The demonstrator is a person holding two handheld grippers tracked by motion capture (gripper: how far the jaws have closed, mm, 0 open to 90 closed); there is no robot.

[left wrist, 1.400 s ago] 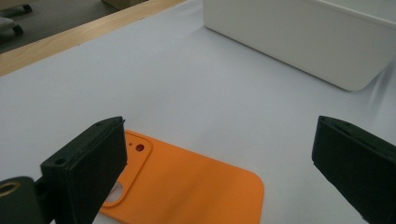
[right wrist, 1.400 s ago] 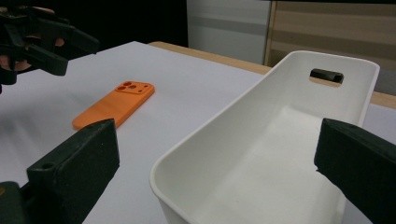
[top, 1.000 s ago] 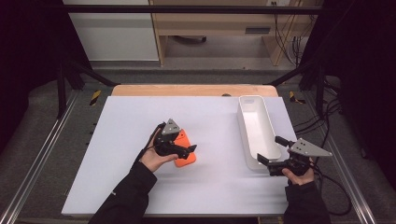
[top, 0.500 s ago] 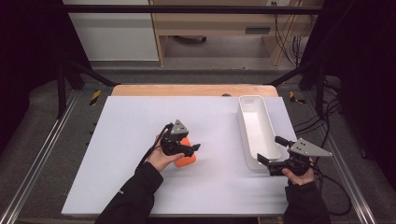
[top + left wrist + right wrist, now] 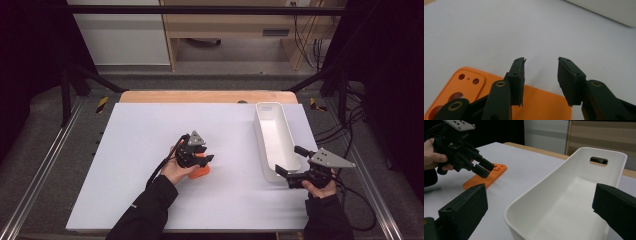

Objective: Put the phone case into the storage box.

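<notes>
Now | left gripper (image 5: 206,159) spread over flat orange case (image 5: 541,103) | right gripper (image 5: 286,170) spread at bin (image 5: 274,140) | case's long axis runs toward bin

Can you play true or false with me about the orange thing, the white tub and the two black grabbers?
1. The flat orange plastic phone case lies on the white table. True.
2. The left gripper is squeezing the phone case. False: its jaws are open, above the case.
3. The long white plastic tub has a toy inside. False: it is empty.
4. The right gripper is open near the tub's near end. True.
5. The tub has a handle slot in its far end. True.
</notes>
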